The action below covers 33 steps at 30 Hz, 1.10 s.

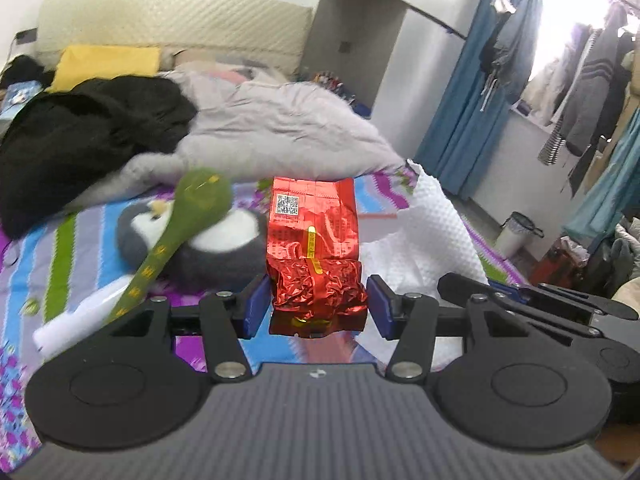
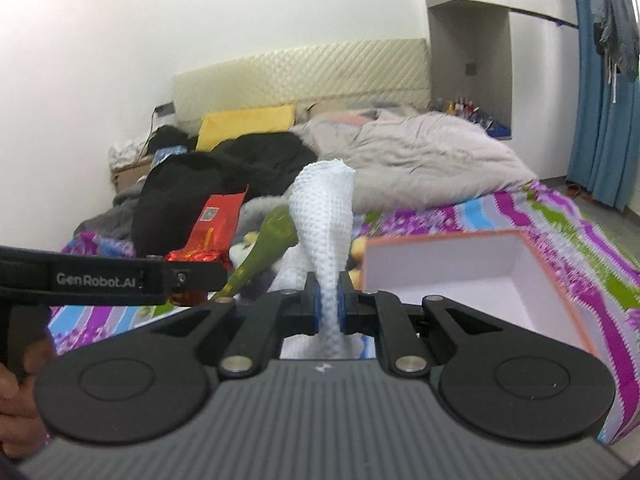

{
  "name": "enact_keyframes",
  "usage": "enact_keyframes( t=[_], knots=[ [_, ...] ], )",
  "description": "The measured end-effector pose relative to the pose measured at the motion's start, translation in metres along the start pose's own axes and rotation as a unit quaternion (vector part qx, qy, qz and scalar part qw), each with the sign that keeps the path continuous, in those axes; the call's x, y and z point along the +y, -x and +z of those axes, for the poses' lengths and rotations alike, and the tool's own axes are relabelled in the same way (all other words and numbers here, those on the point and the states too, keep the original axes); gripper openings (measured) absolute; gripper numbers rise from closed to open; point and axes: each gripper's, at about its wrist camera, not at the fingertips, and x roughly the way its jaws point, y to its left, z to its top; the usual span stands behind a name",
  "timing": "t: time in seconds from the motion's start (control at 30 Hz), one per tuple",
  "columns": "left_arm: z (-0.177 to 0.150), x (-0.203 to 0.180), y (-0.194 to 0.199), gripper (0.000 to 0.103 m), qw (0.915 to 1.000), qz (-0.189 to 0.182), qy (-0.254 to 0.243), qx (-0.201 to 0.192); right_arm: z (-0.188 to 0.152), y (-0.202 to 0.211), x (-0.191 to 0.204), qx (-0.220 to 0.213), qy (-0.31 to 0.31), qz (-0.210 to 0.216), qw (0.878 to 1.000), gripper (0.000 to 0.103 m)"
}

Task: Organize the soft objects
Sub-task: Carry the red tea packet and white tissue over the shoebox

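Blue-padded fingers of the left tool [image 1: 318,306] stand on either side of the crumpled lower end of a red foil packet [image 1: 314,248]; a narrow gap shows at each pad, so whether the packet is gripped or merely bracketed cannot be told from this view, though the packet stands upright and clear of the bed, which suggests support at its base. From the right wrist view, the right tool [image 2: 329,304] is closed almost fully on a white textured cloth [image 2: 324,216], pinched at a gathered waist so that the fabric rises as a loose column above the pads and trails below them, a hold suited to lifting limp material without spreading it. Just right of that tool lies an open white box with an orange rim [image 2: 452,268], probably the receptacle for the soft items, its mouth turned up and unobstructed. Beyond the left tool, a green spoon-shaped item [image 1: 188,220] leans across a grey-and-white plush penguin [image 1: 208,240] resting on the striped bedsheet [image 1: 52,256]. Farther back lie a black garment [image 1: 84,136], a grey quilt [image 1: 280,128] and a yellow pillow [image 1: 108,64] against the padded headboard [image 1: 172,20].
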Motion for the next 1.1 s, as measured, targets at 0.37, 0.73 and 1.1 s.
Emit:
enact_keyframes(
  t=[0.37, 0.73, 1.1],
  knots=[
    [0.024, -0.063, -0.094, 0.059, 0.9981, -0.033, -0.035, 0.039, 0.000, -0.027, -0.088, 0.015, -0.046, -0.056, 0.997, 0.013],
    [0.015, -0.083, -0.230, 0.059, 0.9897, -0.048, -0.052, 0.124, -0.043, -0.104, -0.164, 0.104, -0.104, -0.091, 0.985, 0.013],
    [-0.004, -0.088, -0.301, 0.059, 0.9807, -0.047, -0.063, 0.179, -0.075, -0.140, -0.191, 0.157, -0.137, -0.095, 0.973, 0.014]
  ],
)
